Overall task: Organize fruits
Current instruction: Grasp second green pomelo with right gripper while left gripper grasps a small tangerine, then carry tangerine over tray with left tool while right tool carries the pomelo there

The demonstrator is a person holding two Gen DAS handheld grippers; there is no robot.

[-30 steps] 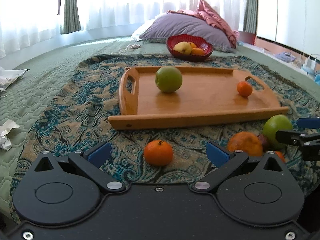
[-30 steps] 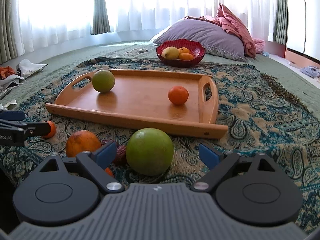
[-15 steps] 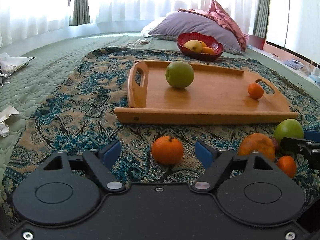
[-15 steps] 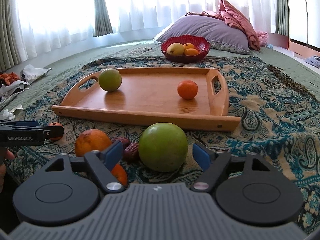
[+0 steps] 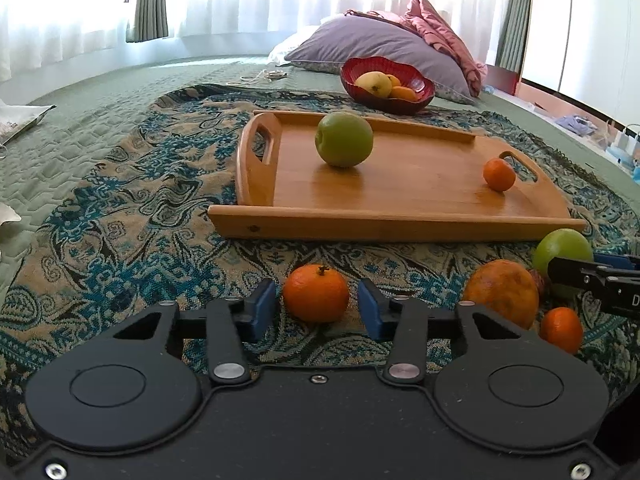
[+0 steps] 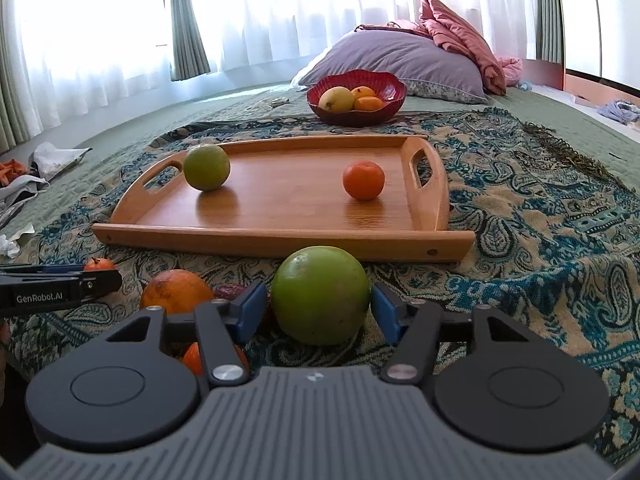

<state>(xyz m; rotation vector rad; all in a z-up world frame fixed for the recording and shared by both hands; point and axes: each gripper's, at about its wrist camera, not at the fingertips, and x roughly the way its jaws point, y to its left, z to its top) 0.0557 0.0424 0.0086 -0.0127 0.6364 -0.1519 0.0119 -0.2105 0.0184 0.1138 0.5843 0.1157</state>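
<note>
While both grippers are lowered to the patterned throw (image 5: 132,208), places are given relative to the wooden tray (image 5: 400,224).
Left gripper (image 5: 317,307): its jaws have just been closing around a mandarin (image 5: 316,293) lying on the throw just in front of the tray's near rail; a thin gap is seen at each blue pad, so no pinch is made out.
Right gripper (image 6: 319,307): its jaws have just been closing around a green apple (image 6: 320,294) just before the tray's near rail; the pads are seen right at its sides, and contact cannot be told.
On the tray: a second green apple (image 6: 206,167) near the left handle, a small mandarin (image 6: 363,180) near the right handle.
In front of the tray: a large orange (image 5: 502,293) and another mandarin (image 5: 561,329), between the two grippers.
Behind the tray: a red bowl (image 6: 394,98) holding fruit.
</note>
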